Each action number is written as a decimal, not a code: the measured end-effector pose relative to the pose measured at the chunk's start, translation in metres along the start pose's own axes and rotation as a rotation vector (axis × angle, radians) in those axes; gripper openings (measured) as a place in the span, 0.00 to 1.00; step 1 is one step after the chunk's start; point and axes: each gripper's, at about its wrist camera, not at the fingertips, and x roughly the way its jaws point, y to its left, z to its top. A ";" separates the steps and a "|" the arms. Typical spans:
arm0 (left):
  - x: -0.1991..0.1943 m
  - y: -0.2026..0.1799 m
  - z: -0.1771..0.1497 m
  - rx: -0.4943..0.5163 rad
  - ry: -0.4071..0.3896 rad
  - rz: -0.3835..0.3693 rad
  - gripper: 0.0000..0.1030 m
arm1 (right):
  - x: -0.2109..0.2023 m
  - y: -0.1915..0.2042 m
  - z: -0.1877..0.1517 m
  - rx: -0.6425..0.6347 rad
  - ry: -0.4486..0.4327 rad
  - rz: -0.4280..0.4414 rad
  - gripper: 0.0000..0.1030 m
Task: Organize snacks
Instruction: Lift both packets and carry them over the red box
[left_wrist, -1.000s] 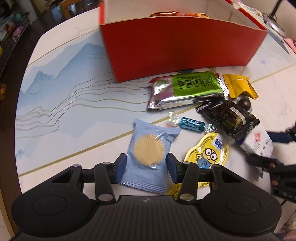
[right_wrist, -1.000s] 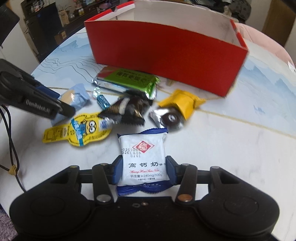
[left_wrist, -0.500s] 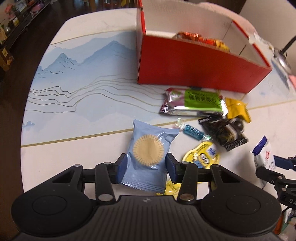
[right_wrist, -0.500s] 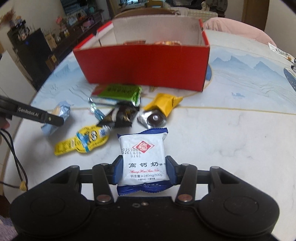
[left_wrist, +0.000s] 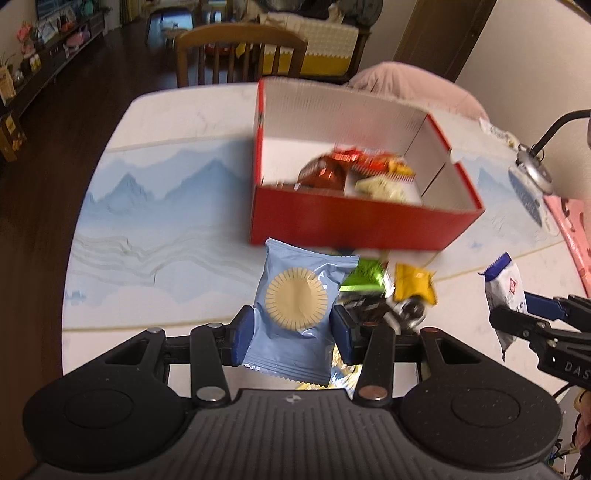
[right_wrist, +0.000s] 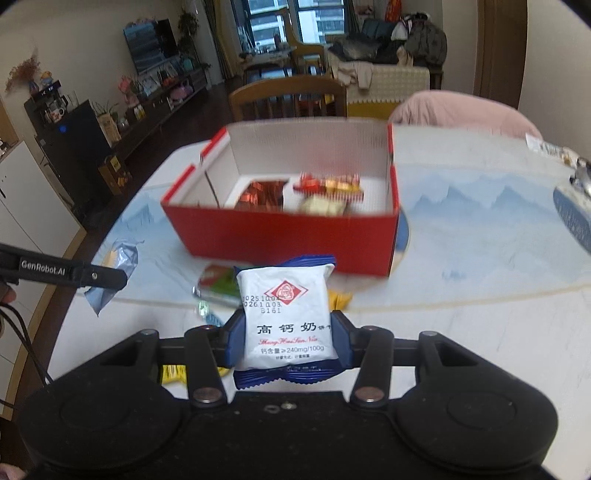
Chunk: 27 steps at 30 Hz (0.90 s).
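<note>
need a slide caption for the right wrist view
Right tongs grip a white milk biscuit packet above the table, facing the red box of snacks.

Right gripper (right_wrist: 288, 338) clamping white milk packet (right_wrist: 286, 317), red box (right_wrist: 291, 225) beyond

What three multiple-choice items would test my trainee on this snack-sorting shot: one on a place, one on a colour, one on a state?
1. Where do the snacks already sorted lie?
A. in the red box's larger compartment
B. on the wooden chair
C. under the lamp

2. What colour is the packet in the left tongs?
A. green
B. light blue
C. red

3. How do the right tongs stand?
A. wide open and empty
B. lying on the table
C. shut on a white packet

Answers:
1 A: wrappers lie inside the red box, left of its divider.
2 B: the left tongs pinch the light blue packet.
3 C: the right tongs press both sides of the white packet.
</note>
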 end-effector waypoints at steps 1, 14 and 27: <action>-0.003 -0.002 0.004 0.000 -0.010 0.004 0.43 | -0.001 -0.001 0.005 -0.004 -0.009 -0.001 0.46; -0.004 -0.034 0.066 0.051 -0.072 0.036 0.43 | 0.017 -0.013 0.075 -0.049 -0.065 -0.034 0.46; 0.046 -0.043 0.129 0.078 -0.054 0.117 0.43 | 0.077 -0.036 0.114 -0.068 0.002 -0.042 0.46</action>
